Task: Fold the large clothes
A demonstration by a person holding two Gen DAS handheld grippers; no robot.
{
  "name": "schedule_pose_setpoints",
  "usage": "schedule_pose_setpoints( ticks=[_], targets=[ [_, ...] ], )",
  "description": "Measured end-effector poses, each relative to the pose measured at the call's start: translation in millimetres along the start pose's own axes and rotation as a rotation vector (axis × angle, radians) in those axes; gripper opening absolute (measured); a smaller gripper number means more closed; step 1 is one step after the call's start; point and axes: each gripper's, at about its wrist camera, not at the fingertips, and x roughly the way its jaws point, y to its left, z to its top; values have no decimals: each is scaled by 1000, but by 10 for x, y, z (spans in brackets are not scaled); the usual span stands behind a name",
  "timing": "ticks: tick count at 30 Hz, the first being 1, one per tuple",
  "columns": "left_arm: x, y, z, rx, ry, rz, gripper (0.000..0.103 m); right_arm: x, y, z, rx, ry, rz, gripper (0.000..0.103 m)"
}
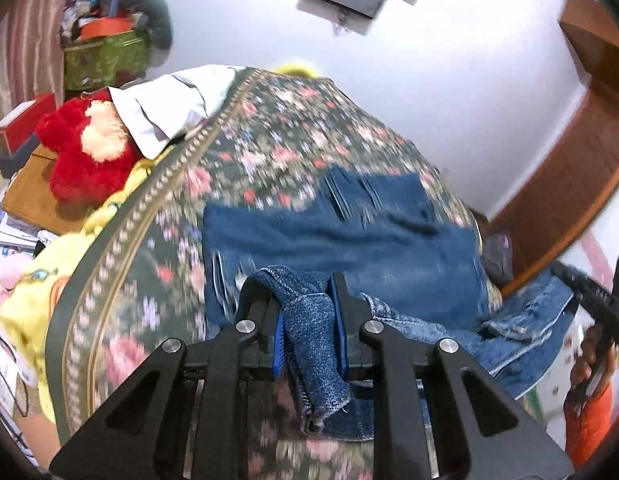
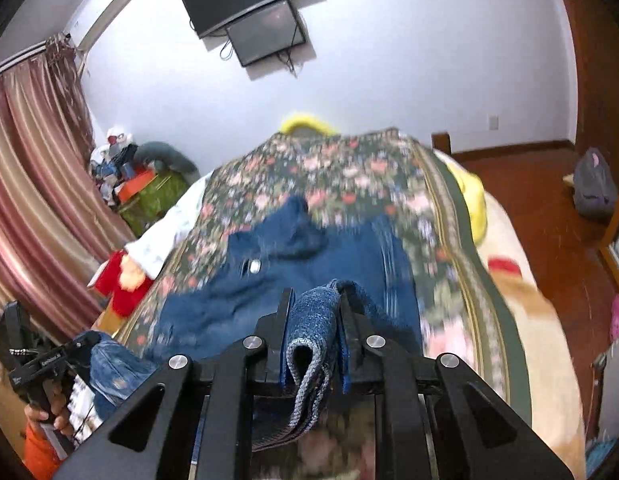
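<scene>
Two grippers are at work over the bed, and each one has its jaws pinched tight on a bunched fold of denim. The left gripper (image 1: pixel 307 304) clamps a hem of the blue jeans (image 1: pixel 349 240), with the cloth hanging down between its fingers; the right gripper (image 2: pixel 314 312) clamps another rolled edge of the same jeans (image 2: pixel 269 280), the pale inside of the fabric curling out below the pads. One pair of jeans is all I count, most of it spread across the floral bedspread (image 1: pixel 269 140) and its near end raised from the cover by the two grips. In the left wrist view the person's right hand (image 1: pixel 593 360) shows at the far right, with an orange sleeve (image 1: pixel 589 420) below it. One red plush toy (image 1: pixel 85 152) lies at the bedside, partly under a white cloth (image 1: pixel 165 108). Two dark screens (image 2: pixel 245 4) hang on the white wall, one below the other. One striped curtain (image 2: pixel 33 160) hangs on the left, and one grey backpack (image 2: pixel 595 184) sits on the wooden floor.
</scene>
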Motion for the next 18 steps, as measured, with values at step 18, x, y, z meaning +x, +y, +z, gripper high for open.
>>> schedule_pose_setpoints(
  ticks=[18],
  targets=[
    [2036, 672, 790, -221, 195, 121, 19, 2400, -253, 593, 46, 170, -177, 15]
  ],
)
